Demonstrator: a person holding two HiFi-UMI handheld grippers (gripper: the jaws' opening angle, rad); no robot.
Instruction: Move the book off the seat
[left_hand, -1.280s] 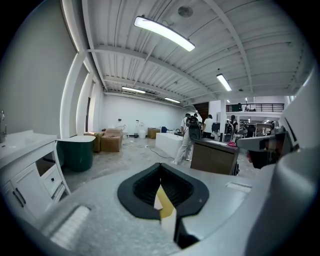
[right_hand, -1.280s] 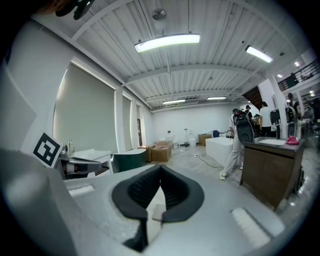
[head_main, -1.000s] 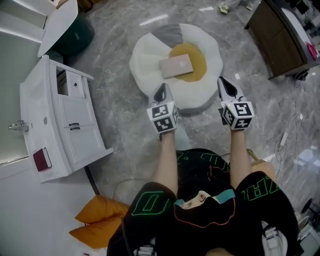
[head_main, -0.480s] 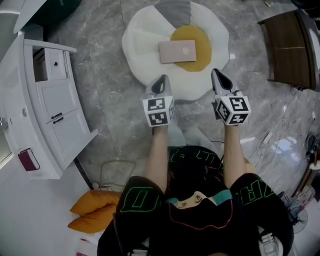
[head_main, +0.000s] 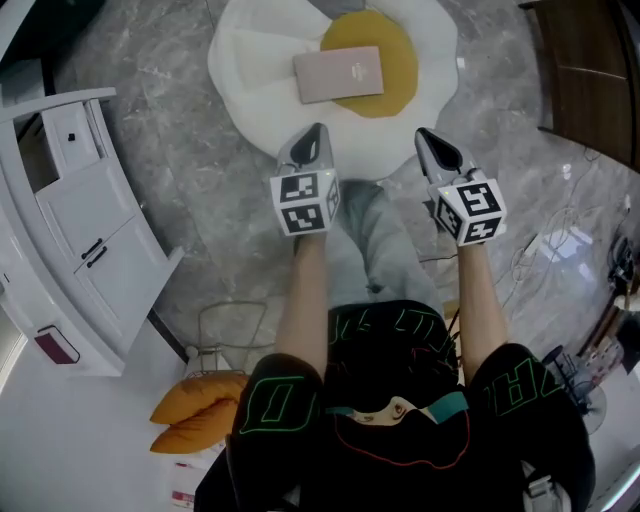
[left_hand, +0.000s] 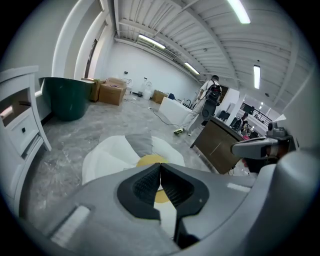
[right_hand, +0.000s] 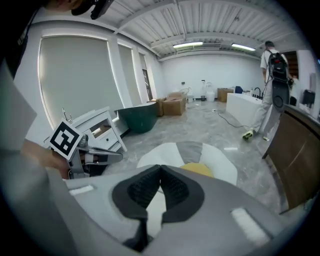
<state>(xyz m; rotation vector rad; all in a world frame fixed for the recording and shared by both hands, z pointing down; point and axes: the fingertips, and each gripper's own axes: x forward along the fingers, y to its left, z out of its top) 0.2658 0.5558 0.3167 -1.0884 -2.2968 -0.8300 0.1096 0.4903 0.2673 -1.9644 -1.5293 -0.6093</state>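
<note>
A pale pink book (head_main: 339, 74) lies flat on the yellow middle of a white, egg-shaped floor seat (head_main: 250, 50). My left gripper (head_main: 316, 132) hangs shut and empty over the seat's near edge, just short of the book. To its right my right gripper (head_main: 427, 136) is also shut and empty, at the seat's near right rim. In the left gripper view the jaws (left_hand: 160, 165) meet, with the seat (left_hand: 110, 155) beyond. The right gripper view shows closed jaws (right_hand: 160, 168) over the seat (right_hand: 172, 152), with the left gripper (right_hand: 92, 155) at its left.
A white vanity cabinet (head_main: 70, 230) with drawers stands tilted at the left. A dark wooden cabinet (head_main: 590, 70) is at the right, with cables (head_main: 560, 240) on the floor below it. Orange cushions (head_main: 195, 420) lie near my feet. A person with a backpack (right_hand: 275, 80) walks far off.
Both grippers have come closer to the seat, and the book has shifted up and left in the head view. The jaws have stayed shut.
</note>
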